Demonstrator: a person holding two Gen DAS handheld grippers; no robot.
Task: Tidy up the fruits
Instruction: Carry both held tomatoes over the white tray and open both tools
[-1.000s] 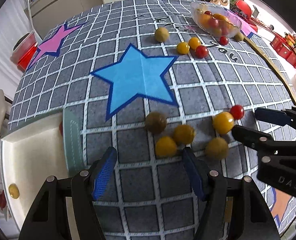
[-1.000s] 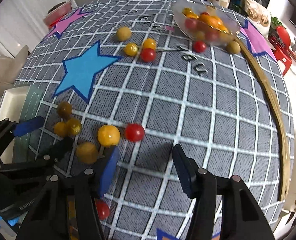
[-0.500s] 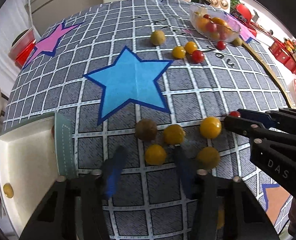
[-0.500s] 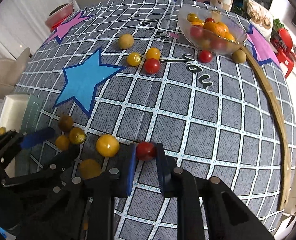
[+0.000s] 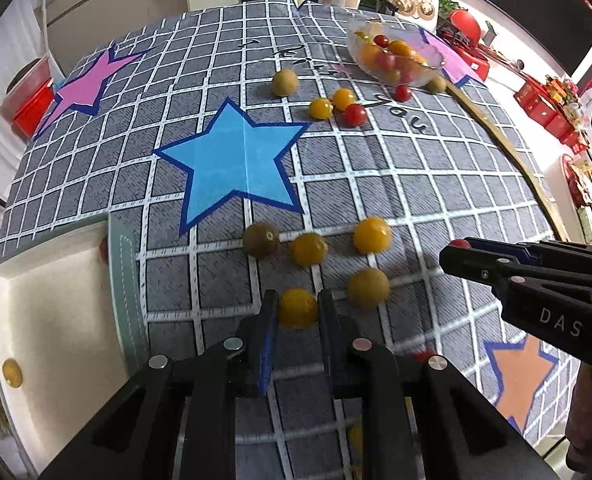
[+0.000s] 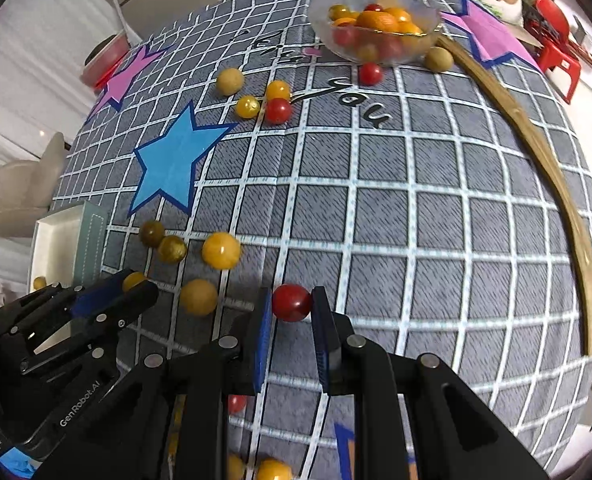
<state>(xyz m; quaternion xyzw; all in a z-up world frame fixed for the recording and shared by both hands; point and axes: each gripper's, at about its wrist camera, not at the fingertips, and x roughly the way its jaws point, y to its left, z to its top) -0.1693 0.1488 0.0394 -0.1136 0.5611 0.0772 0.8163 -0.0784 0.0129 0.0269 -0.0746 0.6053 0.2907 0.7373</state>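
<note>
My left gripper (image 5: 296, 304) is shut on a yellow tomato (image 5: 298, 307) low over the grey checked cloth; it also shows in the right wrist view (image 6: 134, 284). My right gripper (image 6: 292, 300) is shut on a red cherry tomato (image 6: 291, 302); it shows in the left wrist view (image 5: 462, 250) at the right. Loose yellow and olive fruits (image 5: 371, 234) lie between the two grippers. A glass bowl (image 5: 394, 58) of red and orange fruits stands at the far side.
A white tray (image 5: 36, 320) at the left holds one small yellow fruit (image 5: 12, 373). Several fruits (image 5: 338, 104) lie near the bowl. A wooden hoop (image 6: 536, 160) runs along the right edge. More fruits (image 6: 272, 470) lie under my right gripper.
Both grippers have closed from open, the left on a yellow tomato and the right on the red cherry tomato. Both have drawn back slightly toward the near edge.
</note>
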